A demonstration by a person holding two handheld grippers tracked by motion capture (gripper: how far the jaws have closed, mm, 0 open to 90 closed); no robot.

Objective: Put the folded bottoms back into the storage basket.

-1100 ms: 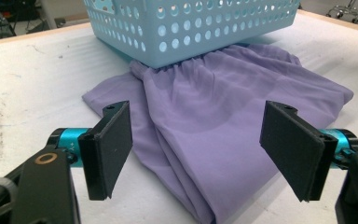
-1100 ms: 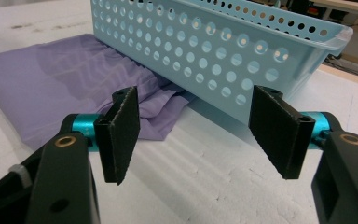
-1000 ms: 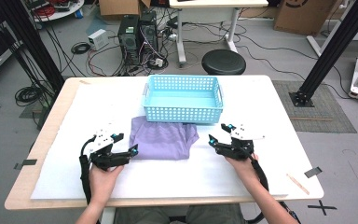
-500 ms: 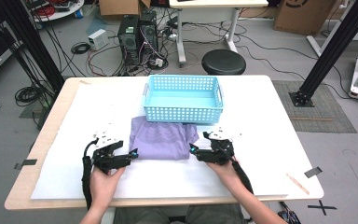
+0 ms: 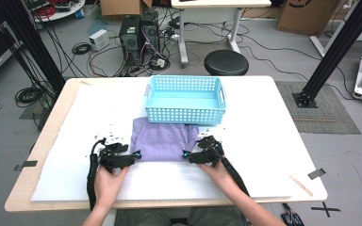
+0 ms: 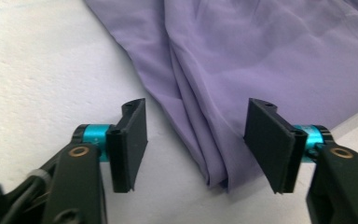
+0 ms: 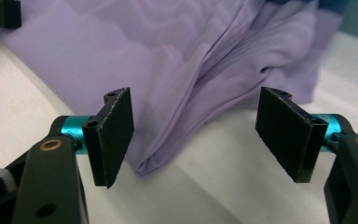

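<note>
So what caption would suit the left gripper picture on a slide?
Open left gripper straddling the near corner of a folded purple cloth on a white table.

**A:** Was there any writing, label or number to read anywhere in the scene?

**B:** No readable words or numbers appeared. The one sign was a black X mark (image 5: 327, 208) on the floor, off to the outer side of the right gripper (image 5: 185, 154) and nearer the person than it.

**A:** Anything printed on the cardboard box (image 5: 303, 14) far beyond that gripper?

**B:** A dark curved printed shape showed on its face, cut off by the picture edge and not legible.

**A:** And on the things close to the jaws?

**B:** The purple cloth (image 5: 162, 139) and the blue basket (image 5: 185, 114) beyond it carried no lettering.
</note>
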